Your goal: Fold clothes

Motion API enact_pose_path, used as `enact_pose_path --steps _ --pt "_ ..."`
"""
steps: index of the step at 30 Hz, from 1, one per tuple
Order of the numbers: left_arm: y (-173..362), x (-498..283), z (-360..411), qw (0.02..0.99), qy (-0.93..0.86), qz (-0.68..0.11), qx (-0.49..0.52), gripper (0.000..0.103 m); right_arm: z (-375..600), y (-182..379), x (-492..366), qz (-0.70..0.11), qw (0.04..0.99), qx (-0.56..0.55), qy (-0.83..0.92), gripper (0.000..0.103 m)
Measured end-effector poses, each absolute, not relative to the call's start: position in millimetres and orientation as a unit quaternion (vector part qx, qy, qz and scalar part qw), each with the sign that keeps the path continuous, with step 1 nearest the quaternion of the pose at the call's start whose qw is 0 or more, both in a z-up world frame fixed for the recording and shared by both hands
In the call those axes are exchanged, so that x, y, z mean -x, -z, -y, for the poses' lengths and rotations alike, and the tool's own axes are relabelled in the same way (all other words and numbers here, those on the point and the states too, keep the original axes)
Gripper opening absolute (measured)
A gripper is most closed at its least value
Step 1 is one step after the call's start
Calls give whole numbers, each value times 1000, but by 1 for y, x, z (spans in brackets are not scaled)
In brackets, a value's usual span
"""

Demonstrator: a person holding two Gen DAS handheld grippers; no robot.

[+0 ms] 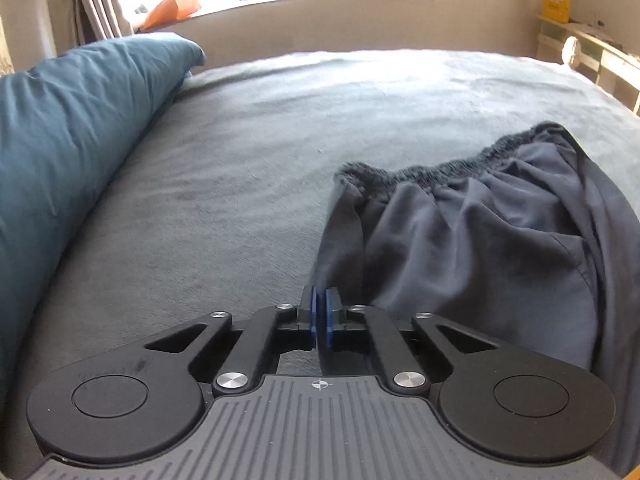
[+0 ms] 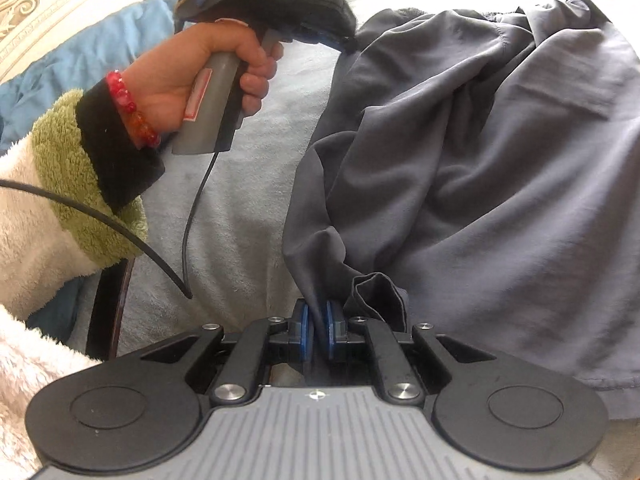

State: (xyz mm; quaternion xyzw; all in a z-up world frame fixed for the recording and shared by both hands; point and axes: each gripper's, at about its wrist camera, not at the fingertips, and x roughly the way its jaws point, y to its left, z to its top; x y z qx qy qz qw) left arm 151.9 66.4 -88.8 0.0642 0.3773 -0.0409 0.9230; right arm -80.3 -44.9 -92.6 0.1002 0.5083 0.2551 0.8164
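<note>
Grey shorts (image 1: 480,232) lie crumpled on the bed (image 1: 280,128), right of a teal pillow (image 1: 72,128). Left tool (image 1: 321,312) pinches their near left edge, pads together. Right tool (image 2: 318,332) clamps a fabric fold. Left hand (image 2: 200,76) grips its handle upright.

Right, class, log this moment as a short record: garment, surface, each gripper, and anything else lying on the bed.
garment: dark grey shorts with elastic waistband, rumpled, not yet folded
surface: grey blanket on a bed
left gripper: shut on the shorts' edge
right gripper: shut on a pinch of the shorts' fabric
also on bed: teal pillow, at the left
</note>
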Motion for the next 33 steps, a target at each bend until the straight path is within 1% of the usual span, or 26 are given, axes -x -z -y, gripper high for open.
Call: enact_pose_path --steps 3,8,15,24,28,29,30,31,33 --pt "81 -150 -70 933 26 -351 -73 0 45 90 79 -506 815 -112 -261 10" --pt "82 -156 -73 938 4 -333 -100 0 38 92 74 -512 803 -134 -274 10" --pt "105 -163 -77 930 -18 -341 -138 0 29 114 76 -532 791 -131 -273 10" --pt "131 -164 -86 918 -32 -366 -151 0 30 122 75 -537 787 -139 -271 10" --pt "126 -163 -90 919 -19 -366 -142 2 31 125 74 -538 786 -143 -270 10" --pt "122 -164 -94 921 -10 -367 -129 4 32 126 74 -538 786 -144 -270 10" --pt "119 -166 -99 923 1 -368 -114 12 32 126 74 -537 786 -145 -270 11" --pt "113 -166 -104 925 9 -366 -98 23 33 126 74 -537 786 -145 -270 11" --pt "102 -165 -113 934 14 -351 -63 34 34 126 74 -537 785 -147 -271 11"
